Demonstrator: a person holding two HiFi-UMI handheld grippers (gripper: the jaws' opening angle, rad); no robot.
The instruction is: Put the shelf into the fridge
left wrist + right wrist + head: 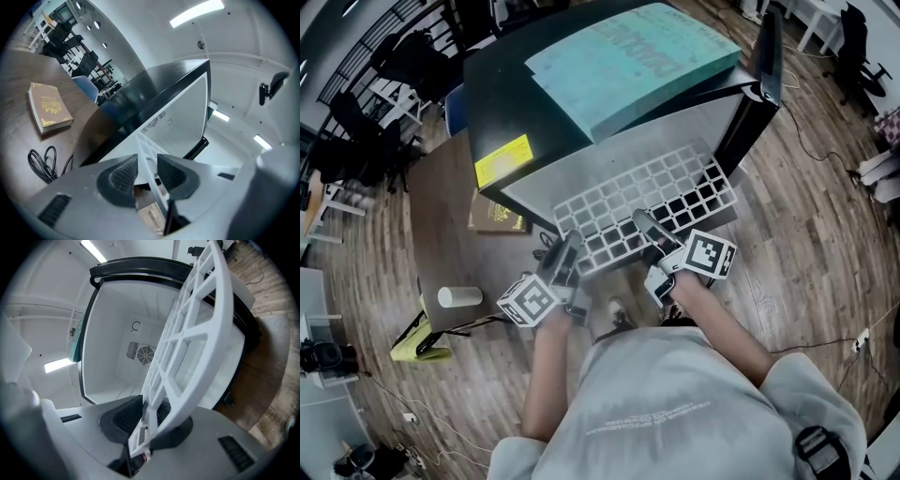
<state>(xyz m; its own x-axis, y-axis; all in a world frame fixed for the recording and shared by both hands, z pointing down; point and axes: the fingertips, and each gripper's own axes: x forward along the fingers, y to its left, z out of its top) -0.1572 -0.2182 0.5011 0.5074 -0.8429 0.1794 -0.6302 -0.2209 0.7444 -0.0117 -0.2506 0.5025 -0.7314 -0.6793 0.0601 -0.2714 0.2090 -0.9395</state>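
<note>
A white grid shelf (642,206) is held flat in front of the open black mini fridge (581,122), its far edge at the fridge's mouth. My left gripper (565,258) is shut on the shelf's near left edge; in the left gripper view the thin shelf (149,171) runs edge-on between the ribbed pads. My right gripper (649,230) is shut on the near right part; in the right gripper view the shelf (187,343) slants up from the pads (129,416) across the white fridge interior (117,348) with its round fan grille.
The fridge door (767,66) stands open at the right. A teal foam sheet (633,61) lies on the fridge's top. On the brown table (441,216) at the left lie a book (497,217), a black cable (42,161) and a white cup (459,297). Wooden floor lies all round.
</note>
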